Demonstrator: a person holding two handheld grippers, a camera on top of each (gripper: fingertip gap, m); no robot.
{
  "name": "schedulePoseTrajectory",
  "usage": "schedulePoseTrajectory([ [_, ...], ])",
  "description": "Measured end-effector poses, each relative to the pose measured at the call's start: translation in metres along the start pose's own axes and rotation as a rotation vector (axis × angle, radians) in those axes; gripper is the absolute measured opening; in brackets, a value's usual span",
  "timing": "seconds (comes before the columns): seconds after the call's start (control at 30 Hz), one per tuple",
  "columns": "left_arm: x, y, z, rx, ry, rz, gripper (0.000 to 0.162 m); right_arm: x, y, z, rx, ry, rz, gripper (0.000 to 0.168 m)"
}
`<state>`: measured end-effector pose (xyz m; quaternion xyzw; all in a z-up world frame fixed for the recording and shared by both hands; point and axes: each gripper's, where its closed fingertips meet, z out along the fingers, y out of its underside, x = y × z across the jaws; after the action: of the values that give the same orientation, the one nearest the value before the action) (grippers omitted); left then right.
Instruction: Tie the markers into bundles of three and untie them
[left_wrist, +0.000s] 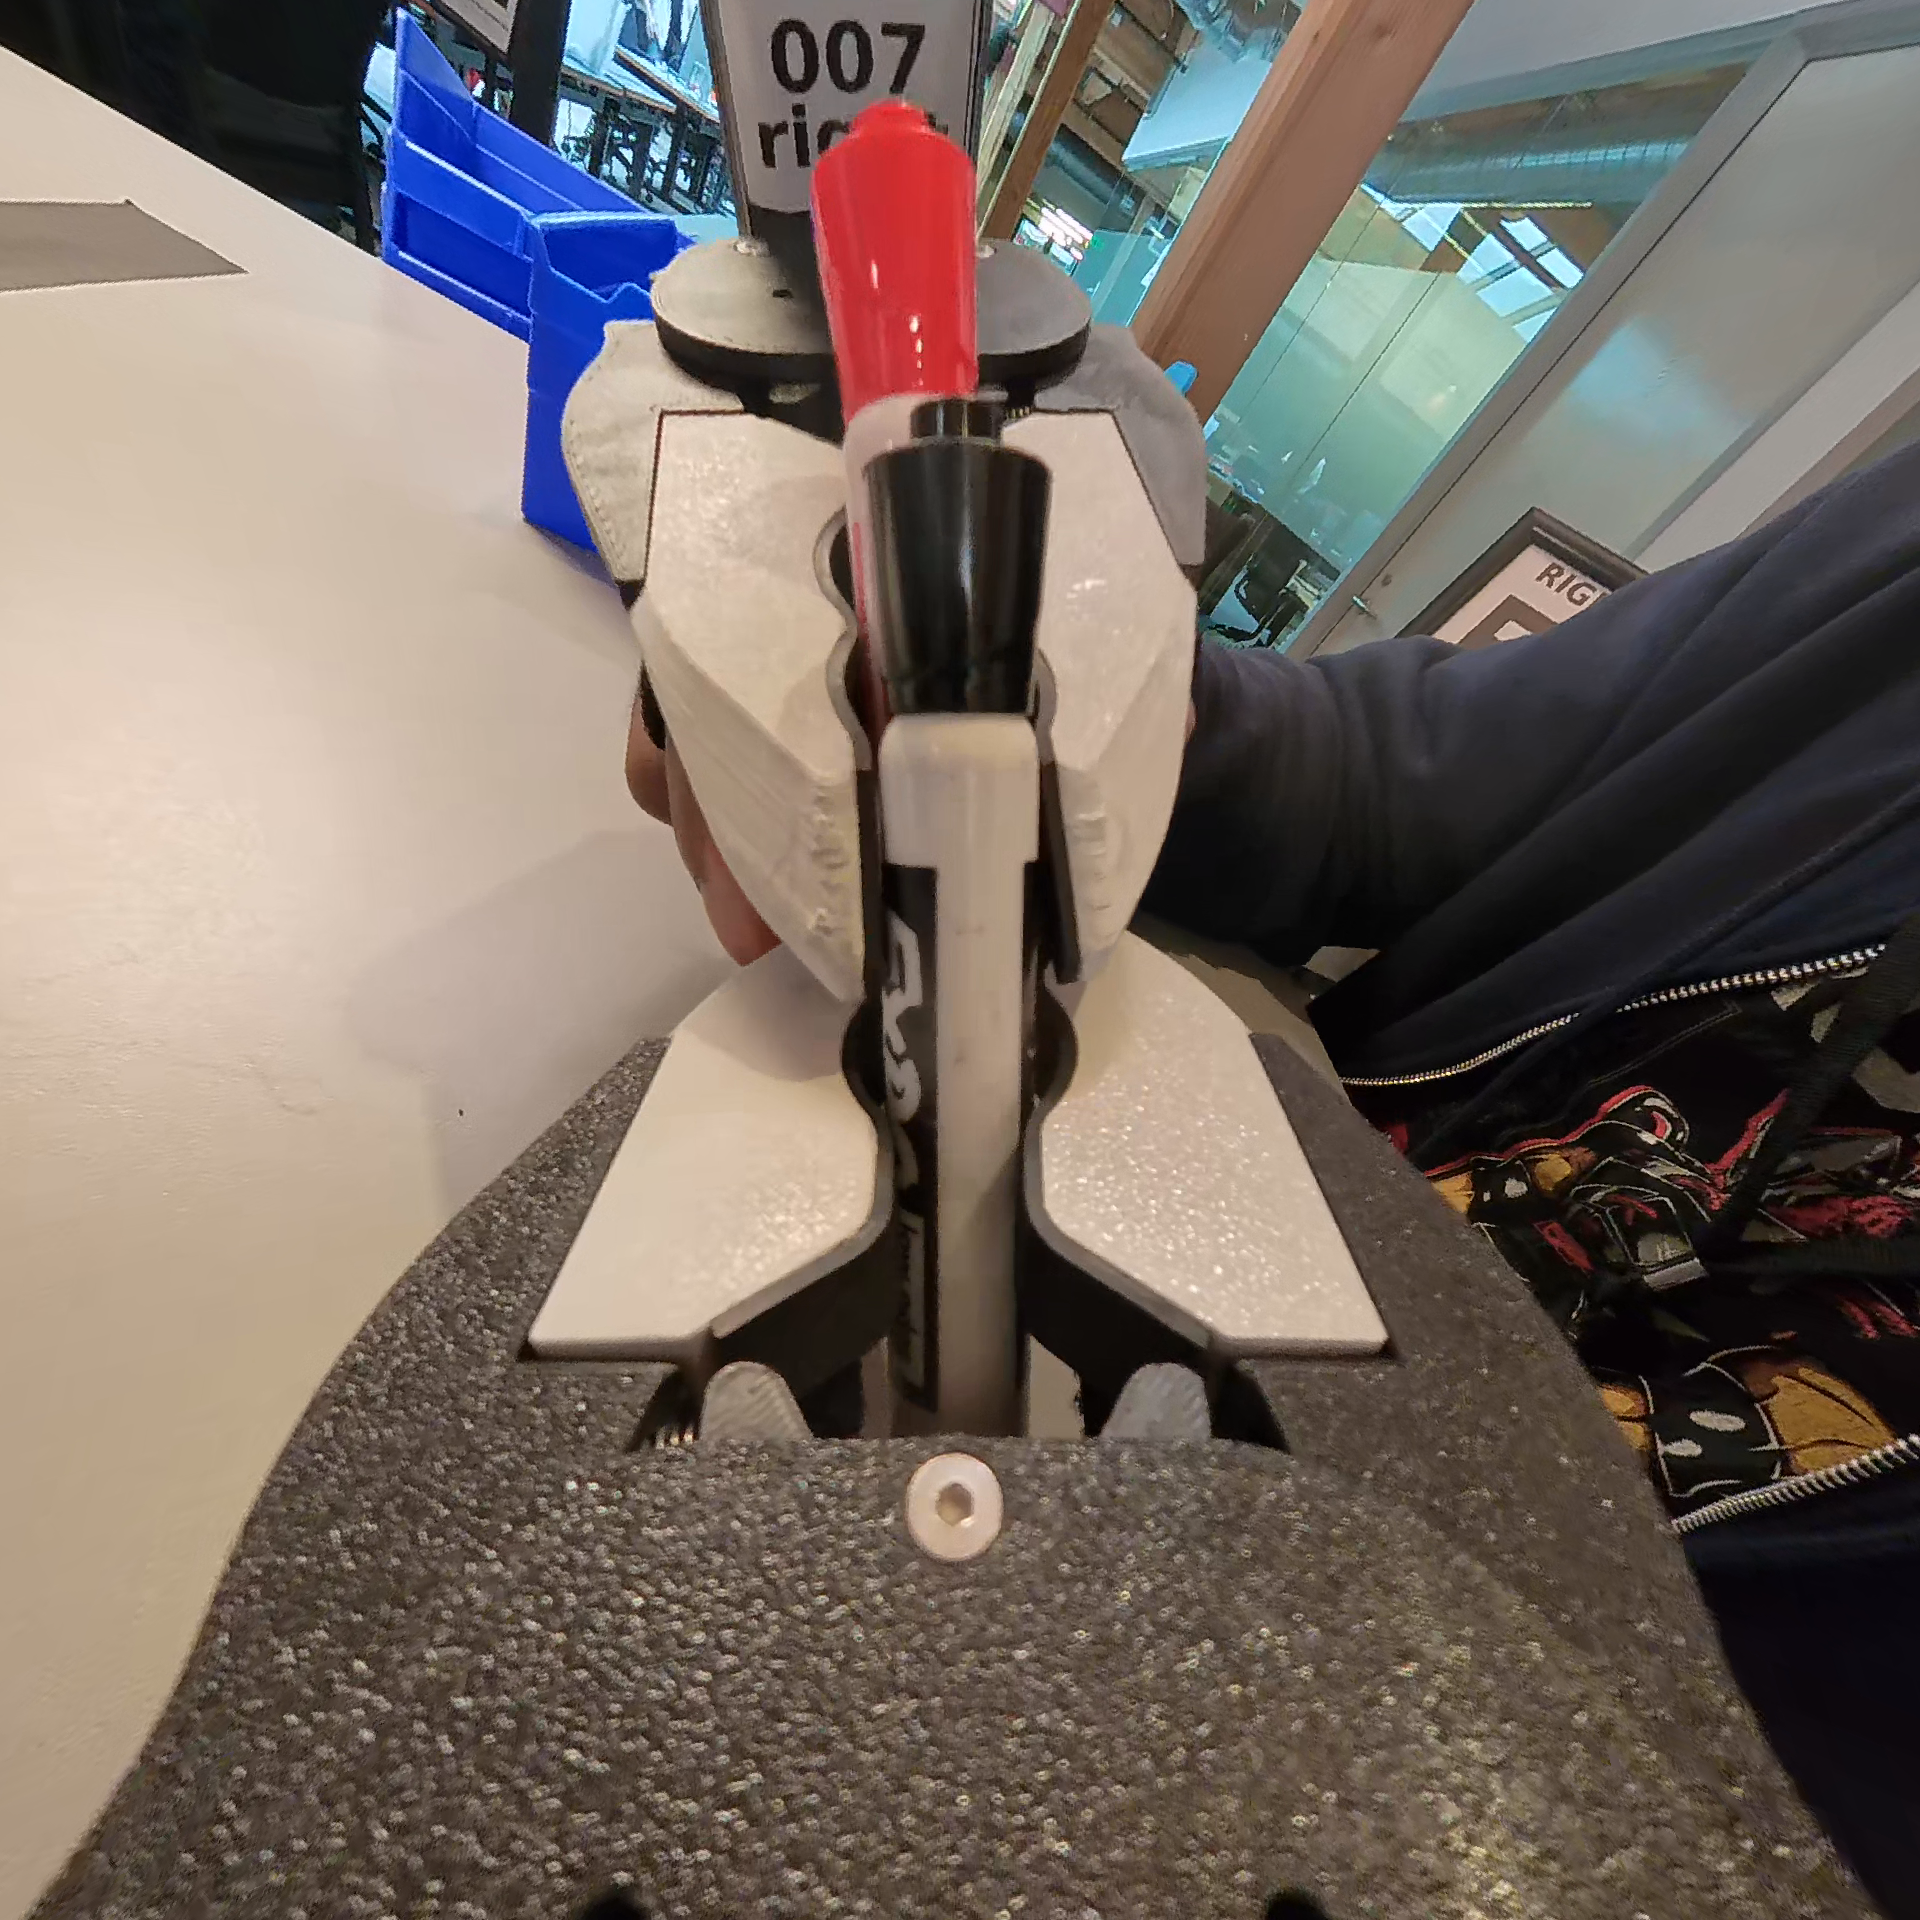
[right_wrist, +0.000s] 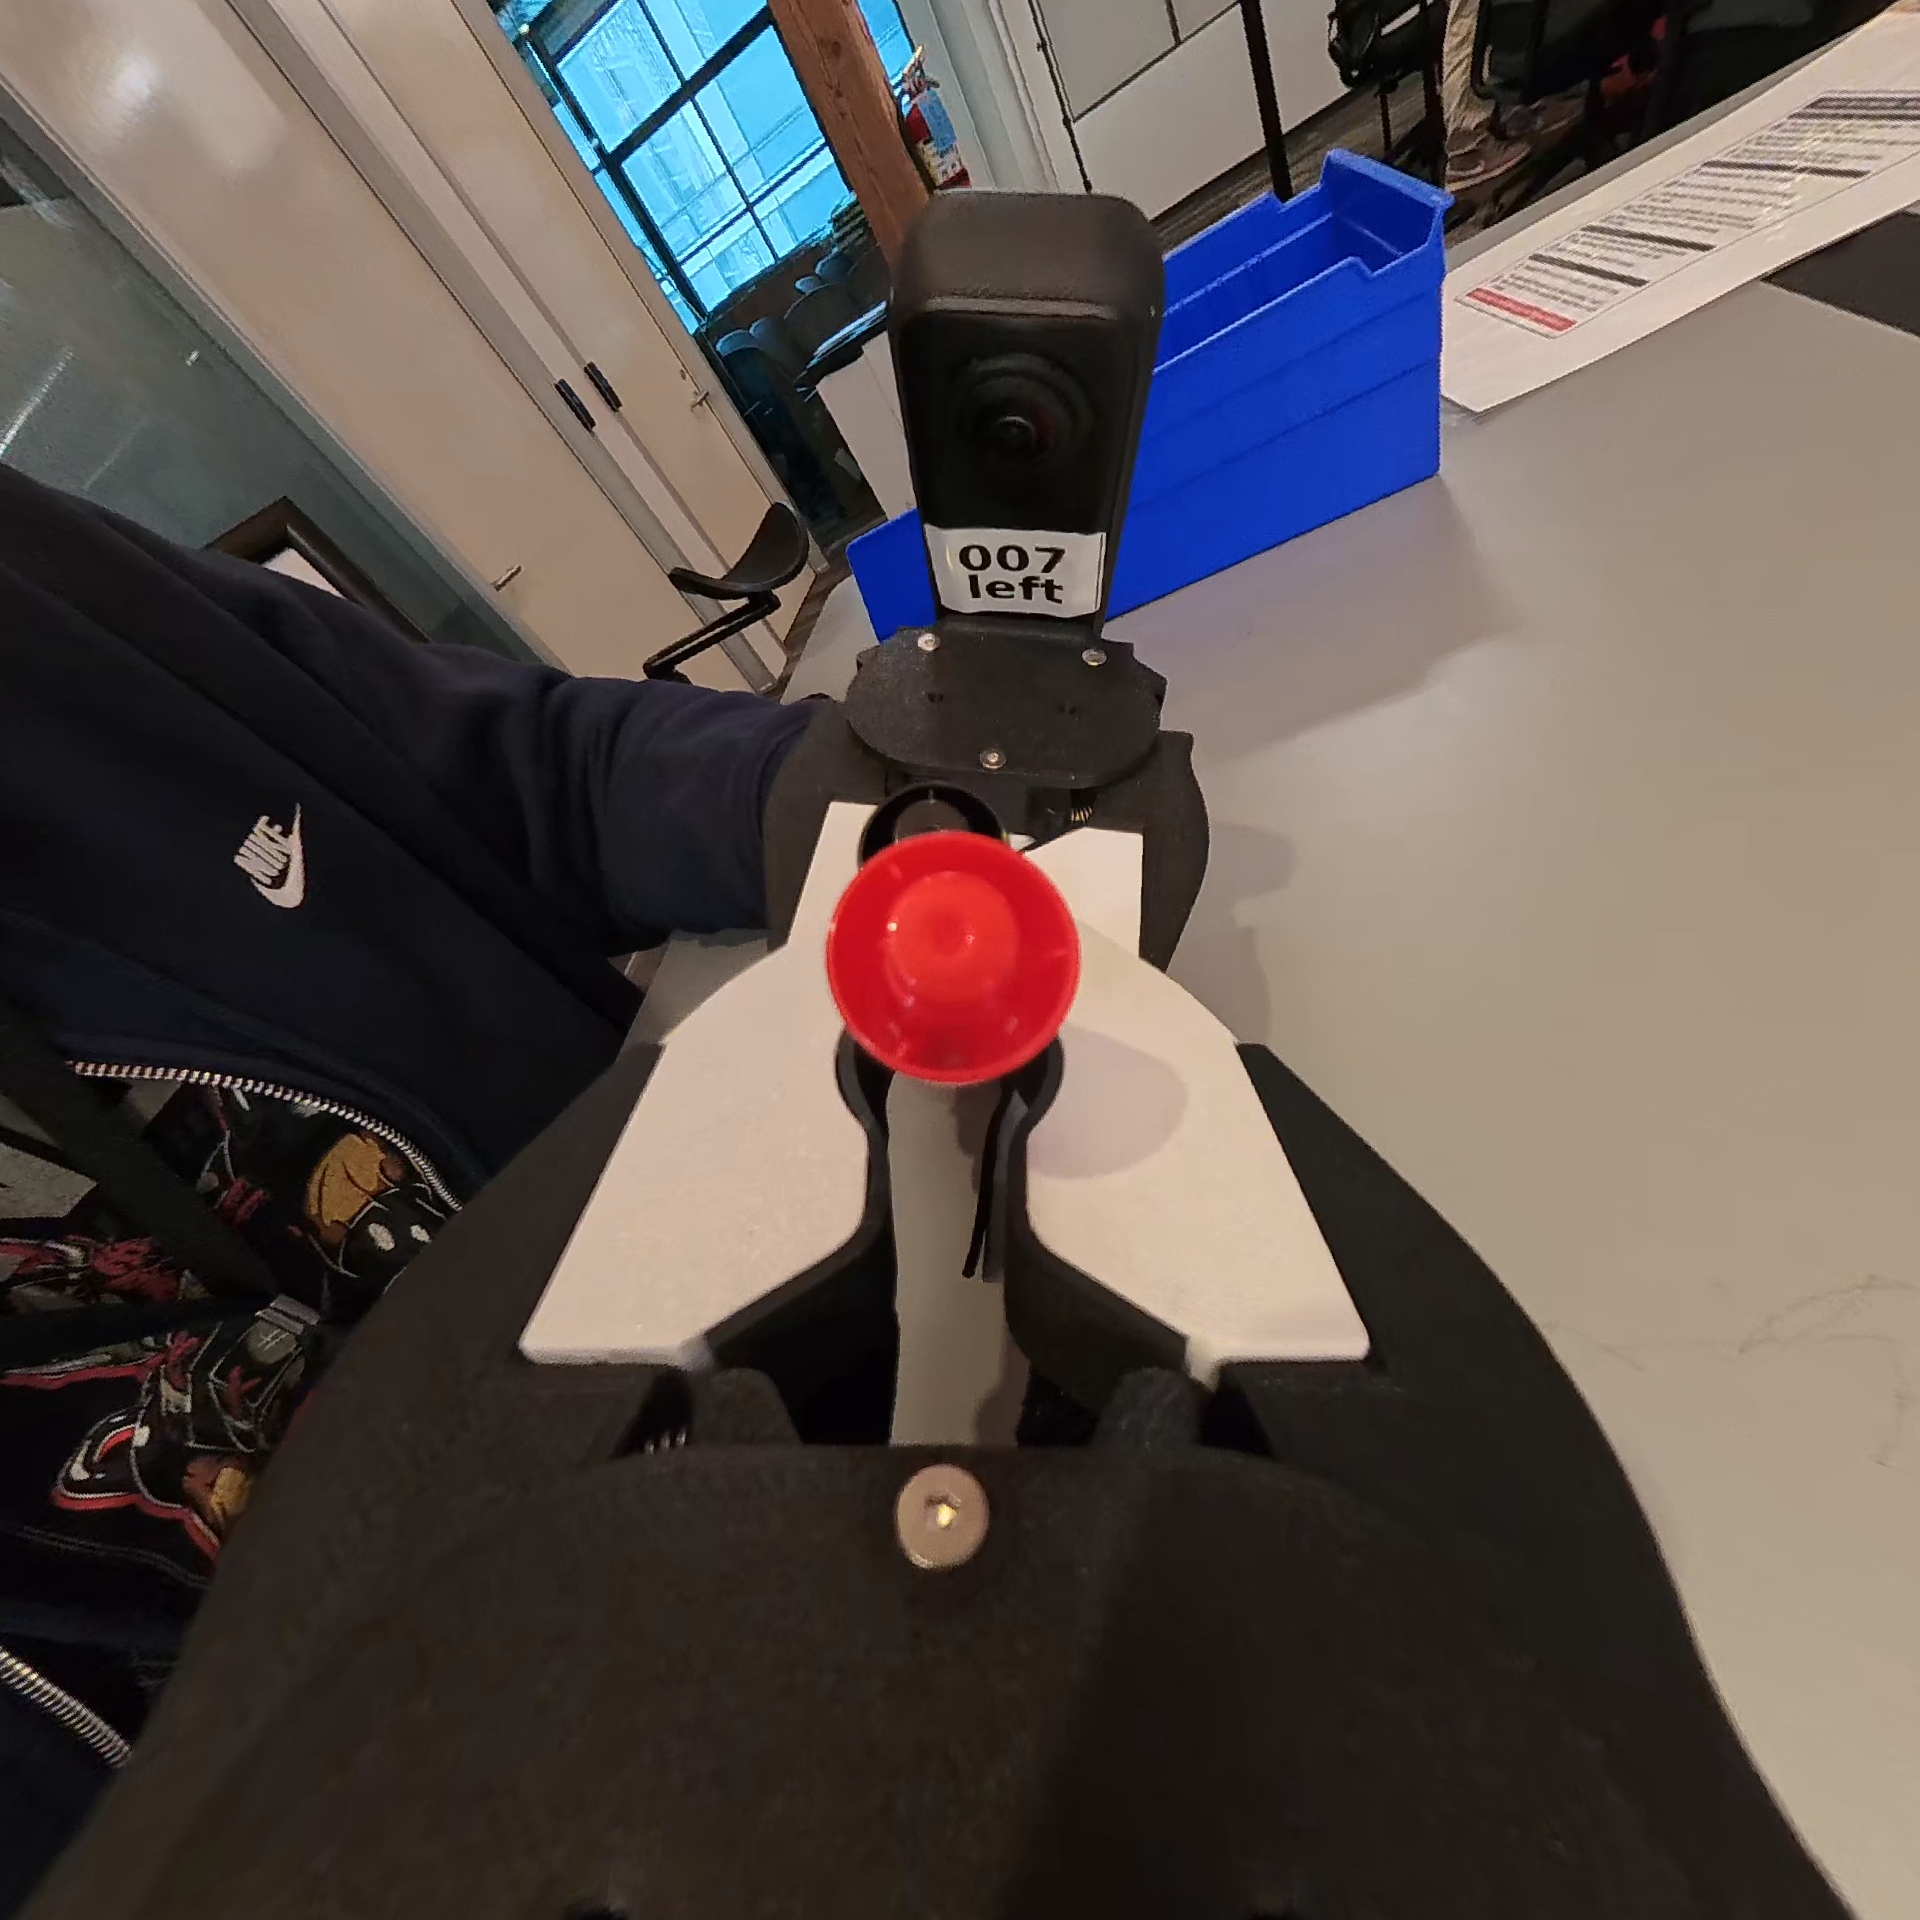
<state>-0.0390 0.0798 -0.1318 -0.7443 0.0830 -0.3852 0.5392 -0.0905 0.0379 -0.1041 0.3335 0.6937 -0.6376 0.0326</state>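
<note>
the left gripper (left_wrist: 951, 1049), with pale grey plastic fingers, is filling the lower centre of the left wrist view, its jaws clamping the white barrels of a bundle of markers (left_wrist: 961, 1091). one black-capped marker (left_wrist: 954, 582) and one red-capped marker (left_wrist: 896, 249) are running up the middle of the frame. the right gripper (left_wrist: 940, 748), facing it at centre, is closing its jaws on the same bundle near the caps. in the right wrist view the red cap (right_wrist: 951, 961) is pointing at the lens at centre frame. a blue plastic bin (right_wrist: 1299, 405) is sitting on the white bench (right_wrist: 1558, 831) at upper right.
</note>
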Motion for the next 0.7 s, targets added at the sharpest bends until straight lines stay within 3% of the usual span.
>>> schedulePoseTrajectory([
  [0.2,0.006,-0.002,0.002,0.025,0.047,-0.019,0.02,0.0,0.001,-0.005,-0.038,0.022,-0.015,0.028],
  [0.7,0.025,-0.01,0.006,0.107,0.205,-0.14,0.02,-0.007,-0.019,-0.029,0.028,0.007,-0.016,0.026],
])
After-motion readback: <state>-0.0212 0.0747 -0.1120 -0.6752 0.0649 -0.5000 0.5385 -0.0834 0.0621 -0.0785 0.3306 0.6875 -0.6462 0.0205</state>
